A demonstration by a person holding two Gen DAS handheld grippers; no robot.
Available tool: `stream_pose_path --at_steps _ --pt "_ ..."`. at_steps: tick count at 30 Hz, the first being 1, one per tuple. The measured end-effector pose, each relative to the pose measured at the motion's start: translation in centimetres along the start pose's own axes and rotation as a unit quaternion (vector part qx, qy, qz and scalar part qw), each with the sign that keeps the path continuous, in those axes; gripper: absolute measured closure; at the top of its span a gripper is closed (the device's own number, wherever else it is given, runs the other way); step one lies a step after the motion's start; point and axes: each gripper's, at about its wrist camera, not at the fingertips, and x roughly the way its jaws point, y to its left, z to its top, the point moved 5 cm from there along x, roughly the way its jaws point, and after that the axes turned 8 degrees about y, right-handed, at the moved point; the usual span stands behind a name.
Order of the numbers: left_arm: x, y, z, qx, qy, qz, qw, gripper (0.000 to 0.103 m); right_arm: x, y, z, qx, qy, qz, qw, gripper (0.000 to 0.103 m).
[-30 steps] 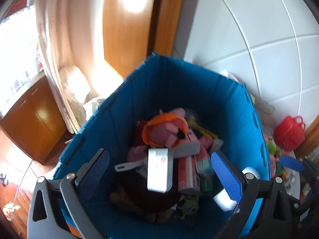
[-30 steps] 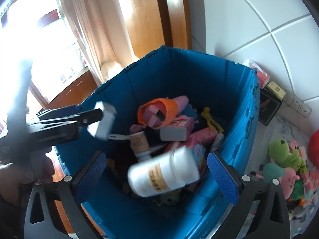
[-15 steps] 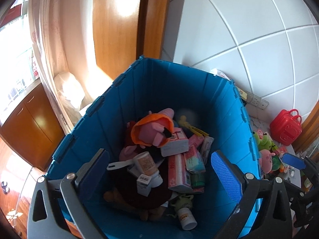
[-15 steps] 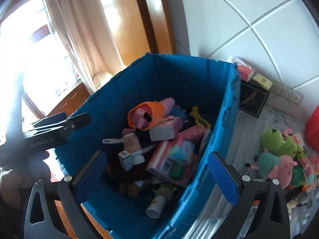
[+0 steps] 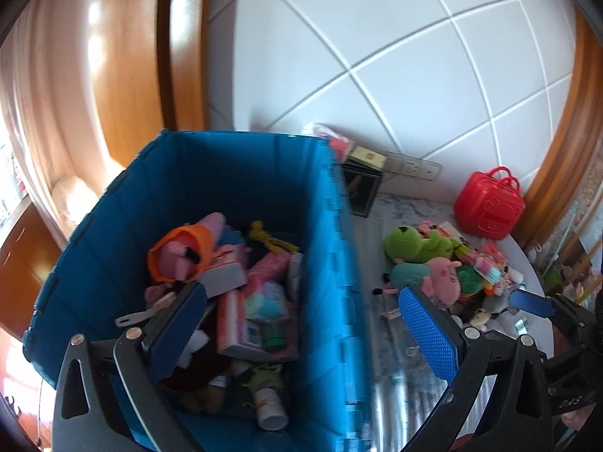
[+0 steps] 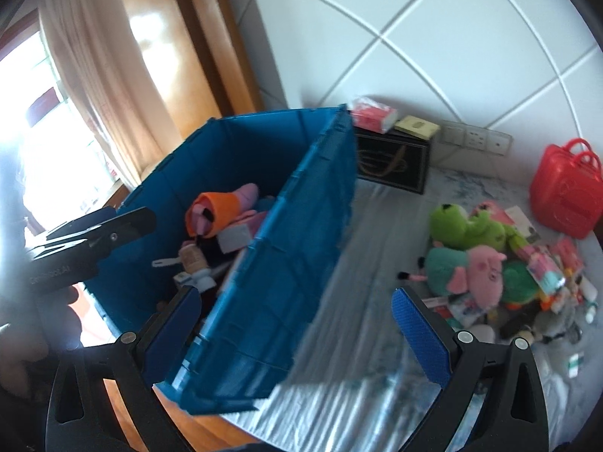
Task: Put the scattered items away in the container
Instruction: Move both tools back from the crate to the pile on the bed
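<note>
A tall blue crate point(image 5: 331, 248) point(image 6: 301, 233) stands on the table's left, holding several toys, boxes and a white bottle point(image 5: 268, 406). To its right lies a heap of scattered items: a green frog plush point(image 5: 414, 243) point(image 6: 467, 226), a pink pig plush point(image 5: 439, 278) point(image 6: 478, 267) and small packets. My left gripper point(image 5: 301, 324) is open and empty over the crate's right wall. My right gripper point(image 6: 294, 324) is open and empty, above the crate's near corner. In the right wrist view the other gripper point(image 6: 94, 241) shows at the left; in the left wrist view the other gripper point(image 5: 546, 309) shows at the right.
A red plastic case point(image 5: 490, 207) point(image 6: 565, 196) stands at the table's back right. A black box point(image 6: 392, 165) with a pink tissue pack point(image 6: 373, 115) on it sits behind the crate, by wall sockets point(image 6: 475, 137). A hand point(image 6: 22, 358) is at the left edge.
A white box and a white bottle dropped from the grippers into the crate. Both grippers, open and empty, have since swung right, bringing the toy heap into view.
</note>
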Motion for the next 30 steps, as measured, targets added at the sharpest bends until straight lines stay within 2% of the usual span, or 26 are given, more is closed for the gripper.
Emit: stream_pose_path --at_steps 8,13,20,25,30 --pt "2.4 -11.5 -1.2 0.057 0.018 -0.044 0.9973 0.000 -4.1 -11.7 -4.7 0.058 0.003 -0.053 0.997 0.000" --pt "6.6 -17.9 -3.7 0.089 0.050 -0.061 0.9930 0.000 -5.0 -19.4 -8.7 0.073 0.018 -0.090 0.993 0.000" --pt "13.5 -23.9 -7.8 0.117 0.094 -0.074 0.9859 0.000 -4.3 -28.8 -14.5 0.125 0.057 -0.119 0.983 0.000" --pt "20.0 -27.8 -11.0 0.151 0.143 -0.086 0.9743 0.000 -3.8 -33.8 -17.6 0.157 0.073 -0.127 0.977 0.000" --pt "24.7 -31.9 -13.1 0.199 0.161 -0.098 0.9616 0.000 -3.7 -38.3 -20.0 0.192 0.083 -0.134 0.969 0.000"
